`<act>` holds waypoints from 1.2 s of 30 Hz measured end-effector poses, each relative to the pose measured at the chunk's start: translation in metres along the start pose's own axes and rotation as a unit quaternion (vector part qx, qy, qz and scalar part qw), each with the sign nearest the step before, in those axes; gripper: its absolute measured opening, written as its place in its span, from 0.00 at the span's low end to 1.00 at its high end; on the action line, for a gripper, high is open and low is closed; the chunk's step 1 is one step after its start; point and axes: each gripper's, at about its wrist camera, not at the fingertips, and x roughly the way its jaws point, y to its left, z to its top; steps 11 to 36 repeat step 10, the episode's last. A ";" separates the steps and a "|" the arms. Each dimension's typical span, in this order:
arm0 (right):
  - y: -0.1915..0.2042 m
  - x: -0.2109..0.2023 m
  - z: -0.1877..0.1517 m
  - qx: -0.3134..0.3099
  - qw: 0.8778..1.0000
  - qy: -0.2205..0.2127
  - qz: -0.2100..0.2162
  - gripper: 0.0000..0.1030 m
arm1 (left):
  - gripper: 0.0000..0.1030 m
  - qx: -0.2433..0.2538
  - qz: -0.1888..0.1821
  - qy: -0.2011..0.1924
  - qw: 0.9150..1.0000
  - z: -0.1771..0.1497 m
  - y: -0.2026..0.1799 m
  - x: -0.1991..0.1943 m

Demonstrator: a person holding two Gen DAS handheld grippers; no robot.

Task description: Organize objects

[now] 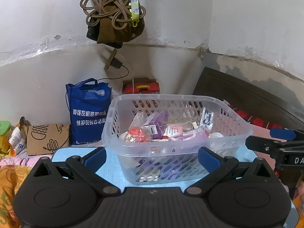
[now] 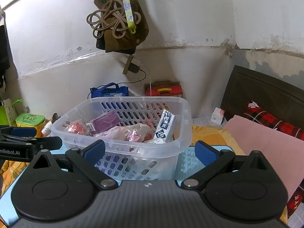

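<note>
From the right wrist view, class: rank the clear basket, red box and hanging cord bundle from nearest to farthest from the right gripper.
1. Clear basket, directly ahead of the right gripper, whose jaws stand open.
2. Red box, behind the basket, by the wall.
3. Cord bundle, hanging high on the wall.

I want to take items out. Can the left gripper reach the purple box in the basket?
Probably yes: the left gripper is open, the basket has no lid, and the purple box lies on top.

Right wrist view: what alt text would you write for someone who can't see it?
A clear plastic basket full of small wrapped packets, including a purple box, sits on a light blue mat right in front of the open right gripper. The left gripper pokes in from the left edge. Behind are a blue bag, a red box and a scuffed white wall.
</note>
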 end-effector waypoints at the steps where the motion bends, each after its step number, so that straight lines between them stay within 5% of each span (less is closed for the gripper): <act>1: 0.000 0.000 0.000 0.000 1.000 0.000 0.000 1.00 | 1.00 0.000 -0.001 0.000 1.000 0.000 0.000 0.000; 36: 0.003 0.001 0.001 -0.003 1.000 0.000 0.000 1.00 | 0.98 0.004 0.004 -0.017 1.000 -0.001 -0.002 -0.005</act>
